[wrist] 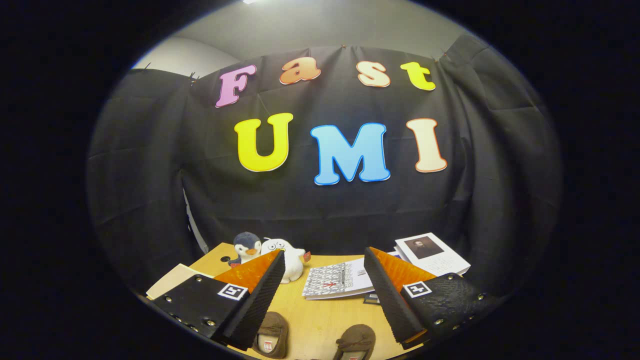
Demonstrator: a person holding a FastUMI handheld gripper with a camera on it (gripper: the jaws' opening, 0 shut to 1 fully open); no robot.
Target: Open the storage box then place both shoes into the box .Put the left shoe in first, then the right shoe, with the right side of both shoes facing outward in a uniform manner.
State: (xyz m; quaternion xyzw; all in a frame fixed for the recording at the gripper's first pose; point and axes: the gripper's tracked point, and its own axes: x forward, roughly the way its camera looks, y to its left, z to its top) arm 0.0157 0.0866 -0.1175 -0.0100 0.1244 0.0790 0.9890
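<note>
Above two brown shoes (pixel 315 340), hand-held gripper (pixel 325 262) level, fingers spread

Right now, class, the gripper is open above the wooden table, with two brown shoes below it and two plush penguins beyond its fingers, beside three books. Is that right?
Not quite. The gripper view shows two books, not three: one patterned book and one portrait book. The open gripper, table, brown shoes and plush penguins are as stated.

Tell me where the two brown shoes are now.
In the gripper view, both brown shoes lie side by side on the wooden table, low between the open gripper's fingers, nearer than the patterned book.
</note>
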